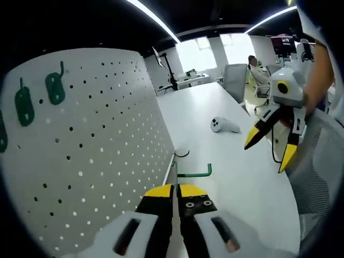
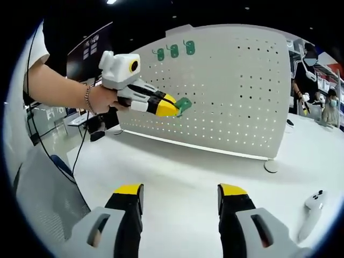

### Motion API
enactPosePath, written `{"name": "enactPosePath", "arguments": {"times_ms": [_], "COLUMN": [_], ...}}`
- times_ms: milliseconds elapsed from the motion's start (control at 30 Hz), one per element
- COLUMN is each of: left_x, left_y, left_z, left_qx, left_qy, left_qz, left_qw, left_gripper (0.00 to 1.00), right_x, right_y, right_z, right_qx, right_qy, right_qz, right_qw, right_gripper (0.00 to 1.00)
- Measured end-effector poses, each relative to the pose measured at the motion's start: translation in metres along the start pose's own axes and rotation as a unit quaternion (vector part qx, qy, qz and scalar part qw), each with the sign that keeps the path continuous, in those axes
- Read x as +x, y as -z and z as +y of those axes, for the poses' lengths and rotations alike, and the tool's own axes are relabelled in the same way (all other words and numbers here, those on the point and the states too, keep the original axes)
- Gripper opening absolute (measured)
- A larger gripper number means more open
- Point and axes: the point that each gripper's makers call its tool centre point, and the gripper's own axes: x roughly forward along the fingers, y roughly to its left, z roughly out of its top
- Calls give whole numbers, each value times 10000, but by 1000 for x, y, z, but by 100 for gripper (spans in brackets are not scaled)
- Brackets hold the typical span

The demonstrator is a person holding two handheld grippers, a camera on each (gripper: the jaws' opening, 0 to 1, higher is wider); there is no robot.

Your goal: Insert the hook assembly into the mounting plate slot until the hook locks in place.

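Note:
The white pegboard mounting plate (image 1: 91, 145) stands upright on the table, with green hooks (image 1: 55, 86) hanging in its top corner. My left gripper (image 1: 175, 189) is shut on a green hook assembly (image 1: 194, 174), whose bent rod sticks out past the yellow tips close to the board's lower edge. In the right gripper view the left gripper (image 2: 171, 107) holds the green hook (image 2: 184, 104) against the pegboard (image 2: 236, 91), below three mounted hooks (image 2: 173, 51). My right gripper (image 2: 180, 193) stands open over the table with nothing between its fingers; it hangs open at the right (image 1: 271, 145).
A white controller (image 1: 223, 125) (image 2: 313, 201) lies on the white table (image 2: 177, 166). The board's round foot (image 2: 271, 165) rests on the tabletop. A mesh chair (image 1: 317, 172) stands at the table edge. People are at desks behind (image 2: 309, 70).

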Motion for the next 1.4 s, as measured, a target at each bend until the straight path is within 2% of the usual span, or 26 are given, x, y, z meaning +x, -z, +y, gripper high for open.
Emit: {"name": "enactPosePath", "arguments": {"times_ms": [67,267,433,700,900,1233,1400], "left_x": [-5,-19,-36,-58,-79,-109,-119], "left_y": [-4,-11,-21,-30,-39,-44,-43], "left_z": [1,0,2,4,5,3,3], "left_qx": [-142,-226,-388,-452,-622,-816,-935], "left_qy": [-67,-225,-415,-643,-853,-1203,-1327], "left_qz": [-114,-276,-521,-715,-965,-1223,-1308], "left_qw": [9998,9991,9970,9943,9897,9818,9780], "left_gripper": [2,2,2,2,2,2,2], "right_x": [0,0,0,0,0,0,-2], "right_y": [0,0,-1,-1,0,-1,-6], "right_z": [1,1,1,2,3,3,1], "right_qx": [-16,-27,-15,-29,-53,-85,-36], "right_qy": [-1,2,10,-6,-16,-23,-15], "right_qz": [6,11,1,6,21,24,-102], "right_qw": [10000,10000,10000,10000,10000,10000,9999], "right_gripper": [54,54,54,54,54,54,54]}}
